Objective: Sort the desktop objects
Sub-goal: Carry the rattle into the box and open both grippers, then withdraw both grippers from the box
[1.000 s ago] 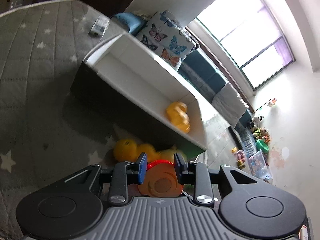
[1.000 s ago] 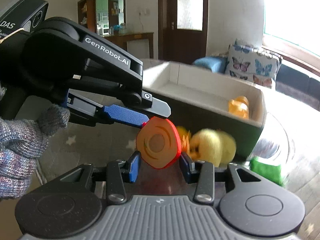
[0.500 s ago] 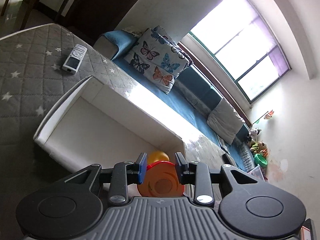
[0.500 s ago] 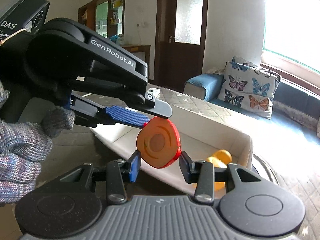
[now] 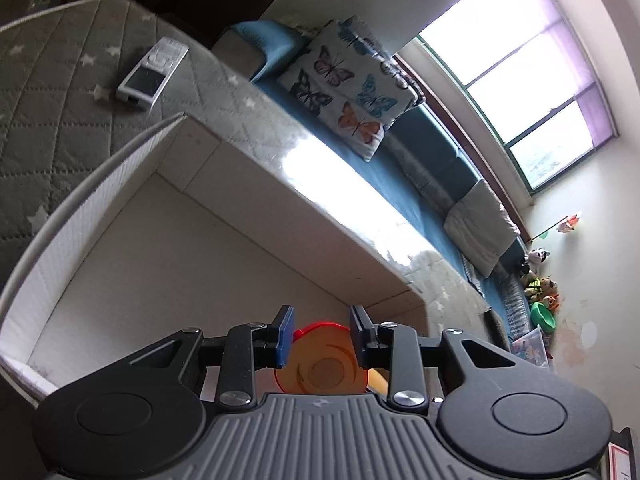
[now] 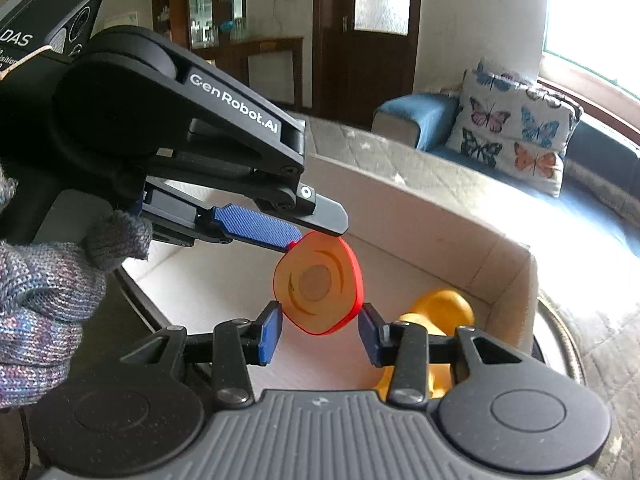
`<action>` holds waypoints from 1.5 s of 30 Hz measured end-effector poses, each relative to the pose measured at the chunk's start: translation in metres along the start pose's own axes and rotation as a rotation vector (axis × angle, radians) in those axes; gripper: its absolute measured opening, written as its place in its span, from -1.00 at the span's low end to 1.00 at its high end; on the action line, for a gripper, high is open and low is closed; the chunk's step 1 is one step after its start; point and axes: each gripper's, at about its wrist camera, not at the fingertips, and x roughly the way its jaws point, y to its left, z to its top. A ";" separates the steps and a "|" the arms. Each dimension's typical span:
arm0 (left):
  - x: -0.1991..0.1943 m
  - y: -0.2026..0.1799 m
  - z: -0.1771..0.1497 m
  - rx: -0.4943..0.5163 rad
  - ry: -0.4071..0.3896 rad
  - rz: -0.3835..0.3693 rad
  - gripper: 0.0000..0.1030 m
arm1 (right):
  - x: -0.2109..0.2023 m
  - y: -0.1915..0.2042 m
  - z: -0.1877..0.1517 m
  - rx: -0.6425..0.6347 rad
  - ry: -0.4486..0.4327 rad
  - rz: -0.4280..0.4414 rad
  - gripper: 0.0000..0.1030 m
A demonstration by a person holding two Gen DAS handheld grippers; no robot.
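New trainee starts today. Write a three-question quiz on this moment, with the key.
1. True or false: the left gripper holds the disc above the box.
2. What lies in the box? A) a remote B) a yellow toy C) a cushion
3. Fill in: the jaws of the right gripper are ____.
Key: 1 true; 2 B; 3 open.
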 end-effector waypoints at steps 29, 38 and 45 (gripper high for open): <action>-0.064 -0.034 -0.051 0.240 -0.068 0.084 -0.38 | -0.082 0.026 -0.034 0.032 -0.134 -0.062 0.14; -0.107 -0.040 -0.100 0.349 -0.100 0.170 -0.38 | -0.117 0.037 -0.059 0.082 -0.179 -0.055 0.41; -0.122 -0.036 -0.133 0.375 -0.096 0.210 -0.38 | -0.134 0.046 -0.081 0.111 -0.183 -0.059 0.54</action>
